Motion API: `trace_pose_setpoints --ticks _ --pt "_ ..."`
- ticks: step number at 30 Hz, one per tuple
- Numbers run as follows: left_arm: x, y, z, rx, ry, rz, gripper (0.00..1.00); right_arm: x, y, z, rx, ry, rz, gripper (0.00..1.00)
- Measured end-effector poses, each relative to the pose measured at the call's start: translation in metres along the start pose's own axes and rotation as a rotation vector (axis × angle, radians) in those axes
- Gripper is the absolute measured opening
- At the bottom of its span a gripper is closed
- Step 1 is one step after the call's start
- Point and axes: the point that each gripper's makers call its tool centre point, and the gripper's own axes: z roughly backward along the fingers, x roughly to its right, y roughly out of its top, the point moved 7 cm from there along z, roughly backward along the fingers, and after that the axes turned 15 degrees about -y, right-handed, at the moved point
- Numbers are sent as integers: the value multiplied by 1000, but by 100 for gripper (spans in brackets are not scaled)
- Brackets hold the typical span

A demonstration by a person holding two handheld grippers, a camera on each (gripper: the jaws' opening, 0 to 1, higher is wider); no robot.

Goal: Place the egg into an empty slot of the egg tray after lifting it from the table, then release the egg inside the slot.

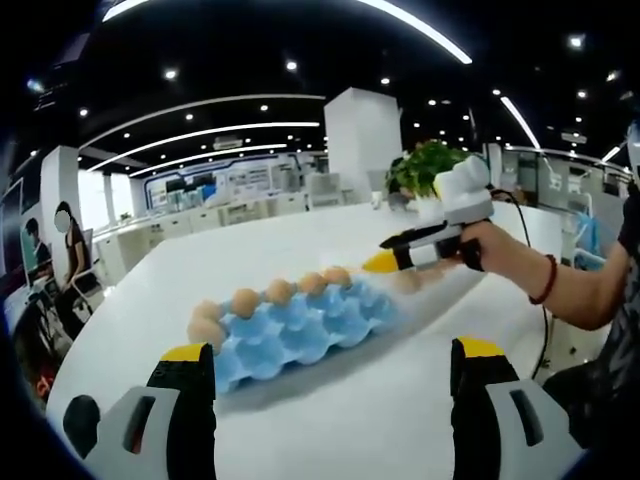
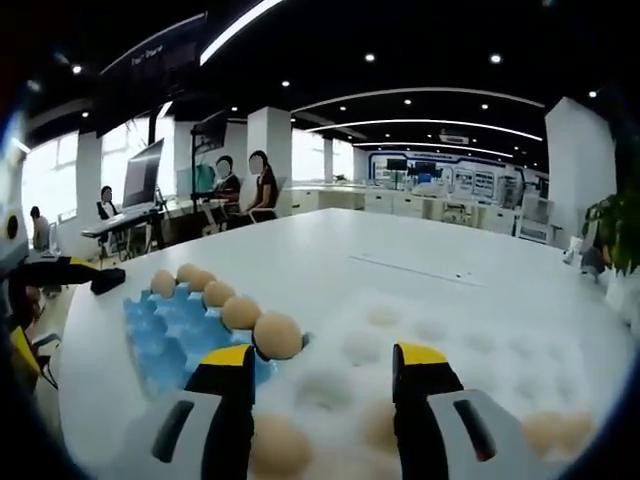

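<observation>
Left gripper (image 1: 332, 372) jaws wide apart, holding nothing, above the white table (image 1: 420, 420); blue egg tray (image 1: 300, 330) ahead with eggs along its far row. Right gripper (image 2: 322, 378) open and empty over loose eggs, one egg (image 2: 277, 445) just beside its left jaw, tray's corner left of that

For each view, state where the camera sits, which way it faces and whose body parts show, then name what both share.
Left gripper view: rides the left tool, jaws apart, facing across the white table at the blue egg tray; the right tool, a hand and forearm enter from the right.
Right gripper view: rides the right tool, jaws apart, looking over the tray's end at hazy eggs close below.
Shared: the tray, its egg row, the table.
</observation>
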Motion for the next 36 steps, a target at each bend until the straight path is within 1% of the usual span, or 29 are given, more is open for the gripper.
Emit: trace_pose_setpoints --ticks 4,7,15,19,26,29,32,34,36 --pt "0 0 -2 -6 -2 -1 100 10 -1 1 2 -23 -13 57" --pt "0 0 -3 -4 -7 -2 100 13 -1 2 1 -35 -17 57" --pt "1 0 -6 -6 -12 -2 100 25 -8 6 -9 -63 -42 56" --pt "0 -2 -8 -7 -13 0 100 28 -9 10 -12 -75 -53 56" --pt "1 -3 -8 -8 -14 5 100 30 -9 13 -15 -101 -40 52" --pt "1 -3 -8 -7 -13 7 100 30 -10 15 -29 -121 -34 50" --pt "1 -3 -8 -6 -14 8 100 30 -11 19 -58 -180 -15 45" --pt "1 -4 -8 -4 -14 9 100 31 -12 20 -69 -202 -7 42" --pt "1 -4 -8 -4 -15 10 100 31 -14 21 -88 -235 -23 40"
